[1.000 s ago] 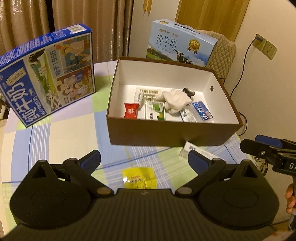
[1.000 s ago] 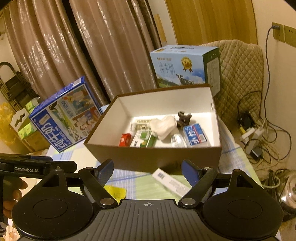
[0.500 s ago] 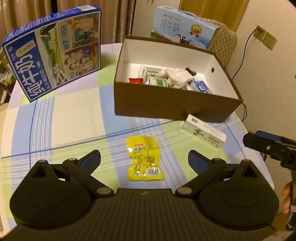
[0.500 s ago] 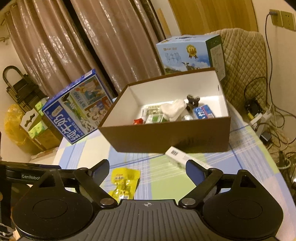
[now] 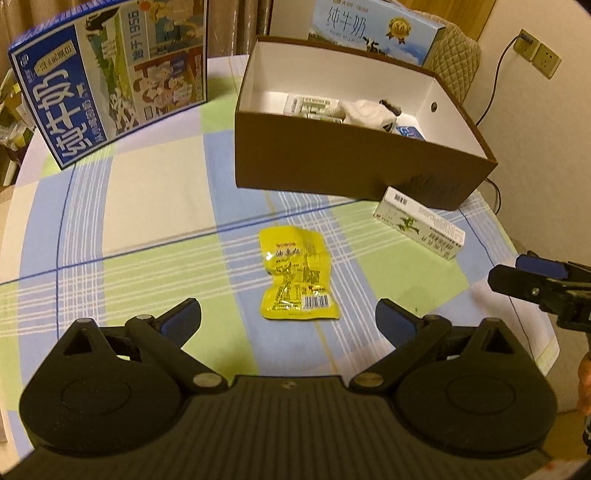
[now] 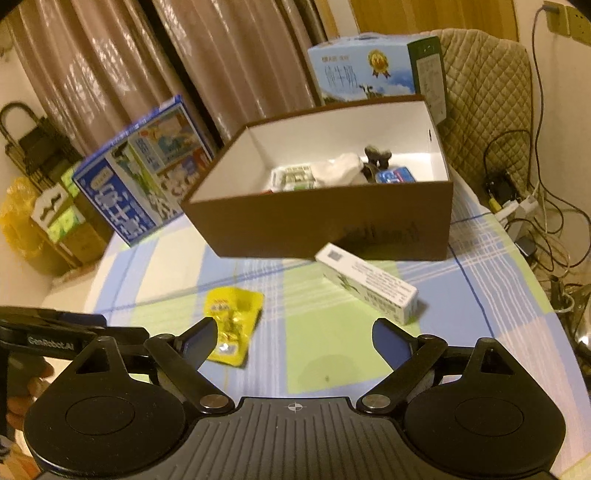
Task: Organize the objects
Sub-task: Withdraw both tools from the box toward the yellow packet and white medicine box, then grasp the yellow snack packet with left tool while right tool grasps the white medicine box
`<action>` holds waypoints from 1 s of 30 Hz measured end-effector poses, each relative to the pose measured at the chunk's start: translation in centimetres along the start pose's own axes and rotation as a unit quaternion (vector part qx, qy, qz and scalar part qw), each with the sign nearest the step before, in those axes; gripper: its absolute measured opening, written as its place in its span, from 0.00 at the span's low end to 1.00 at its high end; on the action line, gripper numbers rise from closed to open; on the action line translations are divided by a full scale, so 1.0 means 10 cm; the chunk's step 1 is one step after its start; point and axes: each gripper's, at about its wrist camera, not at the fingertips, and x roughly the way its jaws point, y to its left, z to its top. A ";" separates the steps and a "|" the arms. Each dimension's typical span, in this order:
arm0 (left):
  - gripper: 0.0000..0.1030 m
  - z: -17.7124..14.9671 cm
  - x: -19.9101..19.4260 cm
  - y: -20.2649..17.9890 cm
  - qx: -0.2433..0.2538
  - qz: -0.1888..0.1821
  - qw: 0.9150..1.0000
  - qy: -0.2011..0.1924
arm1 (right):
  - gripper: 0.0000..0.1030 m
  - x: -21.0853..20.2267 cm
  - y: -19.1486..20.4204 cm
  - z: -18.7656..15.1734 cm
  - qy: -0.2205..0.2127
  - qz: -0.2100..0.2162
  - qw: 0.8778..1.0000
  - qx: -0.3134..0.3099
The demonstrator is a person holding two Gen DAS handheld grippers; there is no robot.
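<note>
A yellow snack packet lies flat on the checked tablecloth, just ahead of my left gripper, which is open and holds nothing. A white and green carton lies beside the front right corner of the brown box. Inside the box are small packets and a white soft toy. My right gripper is open and empty, low over the table between the packet and the carton. It also shows at the right edge of the left wrist view.
A large blue milk carton stands at the back left, and a light blue milk carton behind the box. The round table's edge curves close on the right. Cables lie on the floor past a quilted chair.
Both grippers have pulled back and dropped lower over the table, so the box looks farther and the yellow packet and white carton come into fuller view. Both stay open.
</note>
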 end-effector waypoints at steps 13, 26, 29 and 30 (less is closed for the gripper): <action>0.96 -0.05 0.29 -0.07 0.012 0.008 1.000 0.009 | 0.79 0.26 -0.29 0.04 0.027 -0.026 0.999 -0.014; 0.96 0.00 0.56 0.00 -0.002 0.027 1.000 0.016 | 0.64 0.78 -0.44 0.30 0.035 -0.048 0.992 -0.109; 0.96 0.00 0.62 0.02 -0.005 0.032 0.999 0.018 | 0.61 0.93 -0.42 0.35 0.041 -0.044 0.989 -0.133; 0.96 0.00 0.63 0.03 -0.006 0.033 0.999 0.019 | 0.60 0.97 -0.43 0.36 0.044 -0.044 0.988 -0.138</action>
